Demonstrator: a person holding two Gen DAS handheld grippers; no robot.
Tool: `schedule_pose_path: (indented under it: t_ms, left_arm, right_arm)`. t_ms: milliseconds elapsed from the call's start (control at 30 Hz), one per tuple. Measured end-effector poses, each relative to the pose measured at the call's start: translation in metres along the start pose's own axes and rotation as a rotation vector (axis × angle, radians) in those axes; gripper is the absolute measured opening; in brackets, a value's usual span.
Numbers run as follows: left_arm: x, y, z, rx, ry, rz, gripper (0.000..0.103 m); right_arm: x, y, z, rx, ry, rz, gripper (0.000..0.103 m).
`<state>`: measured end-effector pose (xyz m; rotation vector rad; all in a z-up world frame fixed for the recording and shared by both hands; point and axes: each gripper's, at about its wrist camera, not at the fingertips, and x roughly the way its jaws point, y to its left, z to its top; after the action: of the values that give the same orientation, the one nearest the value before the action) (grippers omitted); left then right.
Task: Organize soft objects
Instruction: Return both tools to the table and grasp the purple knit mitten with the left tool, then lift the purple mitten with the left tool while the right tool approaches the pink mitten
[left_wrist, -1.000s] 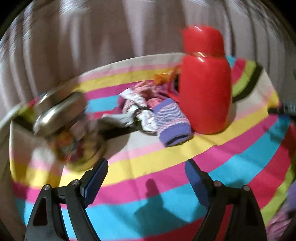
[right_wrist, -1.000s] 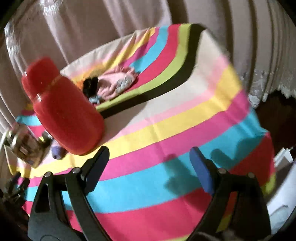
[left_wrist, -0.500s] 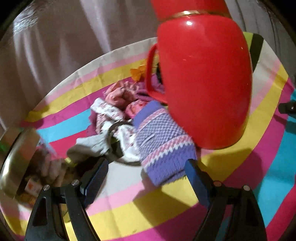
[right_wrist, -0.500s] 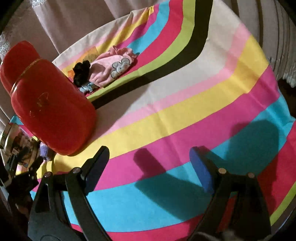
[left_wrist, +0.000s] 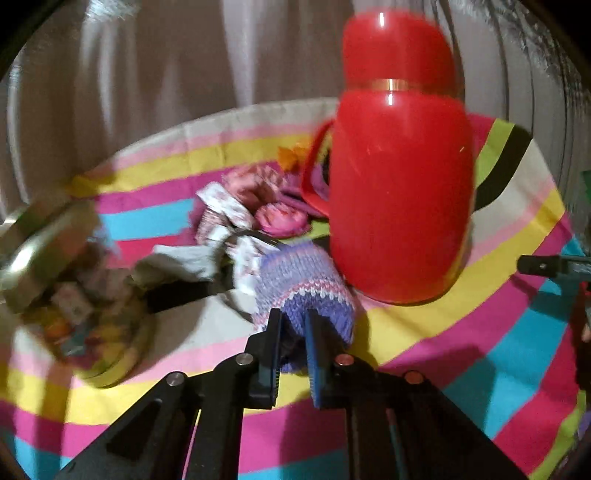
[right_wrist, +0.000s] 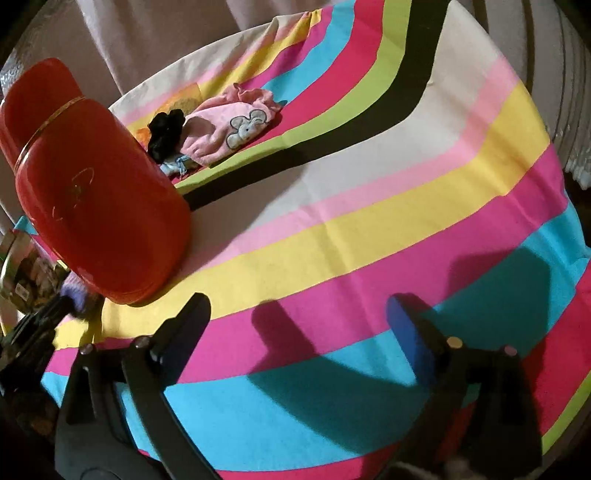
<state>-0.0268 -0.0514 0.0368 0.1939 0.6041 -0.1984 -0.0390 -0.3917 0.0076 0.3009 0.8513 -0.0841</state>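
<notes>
Left wrist view: the left tongs (left_wrist: 293, 332) have just clenched on the purple knitted sock (left_wrist: 303, 284) at the near edge of the clothes pile (left_wrist: 236, 214), so the pickup is under way. The red flask (left_wrist: 399, 199) crowds its right.

Right wrist view: the right tongs (right_wrist: 295, 321), just widened, hang released over bare striped surface (right_wrist: 369, 229); pink clothing (right_wrist: 225, 129) lies far left.

1. I judge this a home interior: a round table under a striped tablecloth (right_wrist: 369, 236) in many colours.
2. I see pale pleated curtains (left_wrist: 155, 74) hanging close behind it.
3. I note household things on the cloth: a red thermos jug (left_wrist: 399, 192), small clothes (right_wrist: 225, 125) and a lidded tin (left_wrist: 48, 251).
</notes>
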Motion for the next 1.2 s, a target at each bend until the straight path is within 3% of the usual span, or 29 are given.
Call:
schedule_pose_path:
  t_ms: [200, 300, 467, 700, 833, 1067, 1200]
  left_arm:
    - [-0.04, 0.051, -0.021, -0.166, -0.038, -0.014, 0.014]
    - [-0.036, 0.058, -0.032, -0.199, 0.006, -0.021, 0.019]
    - [-0.014, 0.055, -0.036, -0.212, 0.075, -0.017, 0.05]
    - [-0.009, 0.056, -0.038, -0.237, 0.107, -0.053, 0.056]
    - [-0.013, 0.052, -0.042, -0.234, 0.124, -0.053, 0.073]
    - [0.008, 0.053, -0.043, -0.25, 0.221, -0.089, 0.074]
    - [0.01, 0.048, -0.043, -0.231, 0.235, -0.093, 0.074]
  right_arm:
    - [0.002, 0.008, -0.003, -0.032, 0.005, -0.006, 0.102]
    - [0.004, 0.011, -0.005, -0.045, 0.009, -0.013, 0.103]
    - [0.005, 0.014, -0.006, -0.064, 0.013, -0.016, 0.103]
    - [0.006, 0.015, -0.005, -0.081, 0.019, -0.021, 0.103]
    - [0.007, 0.015, -0.005, -0.08, 0.019, -0.019, 0.103]
    - [0.007, 0.015, -0.005, -0.086, 0.021, -0.024, 0.103]
    - [0.008, 0.015, -0.005, -0.098, 0.027, -0.03, 0.103]
